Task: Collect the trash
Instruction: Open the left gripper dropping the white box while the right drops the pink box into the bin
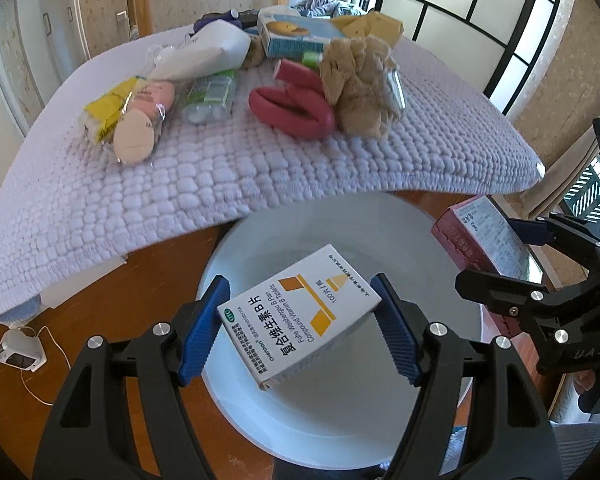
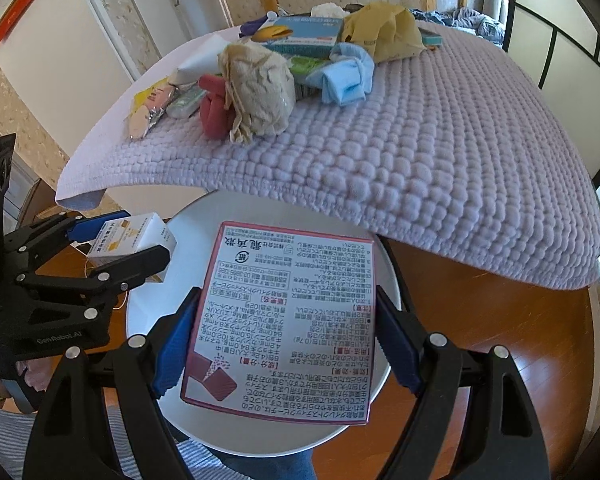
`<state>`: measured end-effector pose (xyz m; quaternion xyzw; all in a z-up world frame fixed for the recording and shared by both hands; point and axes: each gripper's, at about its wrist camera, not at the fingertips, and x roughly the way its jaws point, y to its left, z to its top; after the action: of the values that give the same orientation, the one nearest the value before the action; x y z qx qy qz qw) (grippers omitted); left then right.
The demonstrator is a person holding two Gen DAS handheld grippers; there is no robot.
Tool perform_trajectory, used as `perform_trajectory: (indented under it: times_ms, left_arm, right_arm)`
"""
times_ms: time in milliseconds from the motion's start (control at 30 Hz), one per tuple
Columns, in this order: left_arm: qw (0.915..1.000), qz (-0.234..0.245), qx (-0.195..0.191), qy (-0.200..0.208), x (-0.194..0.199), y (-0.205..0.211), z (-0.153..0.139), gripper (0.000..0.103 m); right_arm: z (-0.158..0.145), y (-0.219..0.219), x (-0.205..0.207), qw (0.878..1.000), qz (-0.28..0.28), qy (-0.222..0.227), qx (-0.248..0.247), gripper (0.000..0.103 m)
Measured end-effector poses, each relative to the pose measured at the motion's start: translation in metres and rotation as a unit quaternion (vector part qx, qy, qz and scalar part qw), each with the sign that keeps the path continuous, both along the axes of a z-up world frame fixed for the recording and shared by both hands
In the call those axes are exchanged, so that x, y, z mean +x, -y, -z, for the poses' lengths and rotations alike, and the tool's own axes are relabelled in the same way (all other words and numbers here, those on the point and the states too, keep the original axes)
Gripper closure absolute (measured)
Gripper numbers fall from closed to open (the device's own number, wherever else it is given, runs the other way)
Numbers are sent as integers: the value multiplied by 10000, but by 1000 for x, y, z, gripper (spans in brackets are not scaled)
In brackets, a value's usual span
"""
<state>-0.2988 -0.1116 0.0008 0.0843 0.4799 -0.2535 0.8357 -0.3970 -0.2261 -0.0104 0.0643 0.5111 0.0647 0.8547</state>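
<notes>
My left gripper (image 1: pixel 300 316) is shut on a white and orange vitamin box (image 1: pixel 300 316), held above a round white bin (image 1: pixel 340 412) on the floor. My right gripper (image 2: pixel 286 332) is shut on a red-edged medicine box (image 2: pixel 284 320) covered in printed text, also above the bin (image 2: pixel 148 312). Each gripper shows in the other view: the right one (image 1: pixel 500 256) with its box (image 1: pixel 476 236), the left one (image 2: pixel 112 240) with its box (image 2: pixel 136 240). More trash lies on the lilac knobbly mat (image 1: pixel 204 168): crumpled brown paper (image 1: pixel 360 80) and wrappers (image 1: pixel 136 116).
The mat (image 2: pixel 440 160) covers a wooden table that overhangs the bin. On it lie a red roll (image 1: pixel 292 104), a white bottle (image 1: pixel 204 56), a blue carton (image 1: pixel 296 36), a blue cloth (image 2: pixel 344 76) and a yellow bag (image 2: pixel 388 32). A white device with a cord (image 1: pixel 20 352) lies on the floor.
</notes>
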Motion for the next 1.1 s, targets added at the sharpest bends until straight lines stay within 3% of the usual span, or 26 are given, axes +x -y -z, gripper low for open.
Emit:
perform_trajectory:
  times_ms: [1100]
  left_arm:
    - [9985,55,351,-415,1,8,63,29]
  right_arm:
    - [61,-17,8,9988,134,-455,156,23]
